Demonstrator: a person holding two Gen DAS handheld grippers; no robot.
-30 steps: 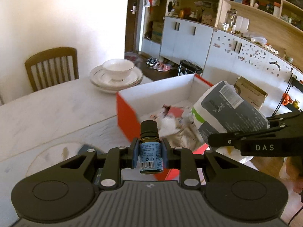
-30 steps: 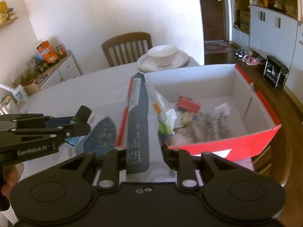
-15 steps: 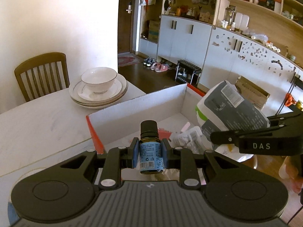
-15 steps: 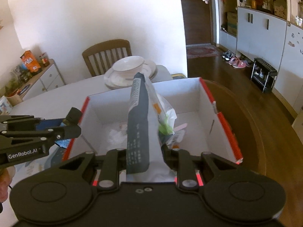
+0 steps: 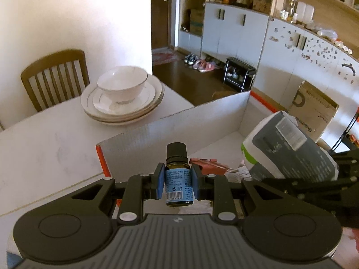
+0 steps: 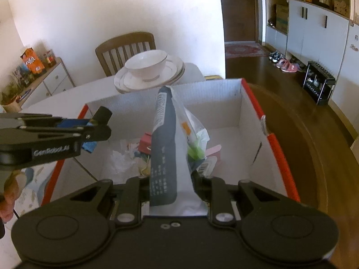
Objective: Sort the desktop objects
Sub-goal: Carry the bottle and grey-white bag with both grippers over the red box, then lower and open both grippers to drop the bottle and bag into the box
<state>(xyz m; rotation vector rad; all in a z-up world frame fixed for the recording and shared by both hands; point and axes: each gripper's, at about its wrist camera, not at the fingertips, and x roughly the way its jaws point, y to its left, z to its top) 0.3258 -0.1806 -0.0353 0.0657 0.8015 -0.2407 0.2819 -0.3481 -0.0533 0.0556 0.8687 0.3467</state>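
My left gripper (image 5: pixel 178 185) is shut on a small brown bottle (image 5: pixel 178 179) with a black cap and blue label, held upright over the near left part of the red and white cardboard box (image 5: pixel 179 121). My right gripper (image 6: pixel 171 187) is shut on a grey, white and green pouch (image 6: pixel 166 148), held above the box (image 6: pixel 251 116). The pouch also shows at the right of the left wrist view (image 5: pixel 289 148). The left gripper with the bottle shows at the left of the right wrist view (image 6: pixel 98 125). The box holds several small packets and wrappers (image 6: pixel 139 150).
A white bowl on stacked plates (image 5: pixel 123 94) stands on the white table (image 5: pixel 44 143) behind the box, with a wooden chair (image 5: pixel 53 76) behind it. The table's right edge and the wooden floor (image 6: pixel 303 121) lie just right of the box.
Both grippers have moved forward, from beside and in front of the box to over its inside. Each still holds its object.
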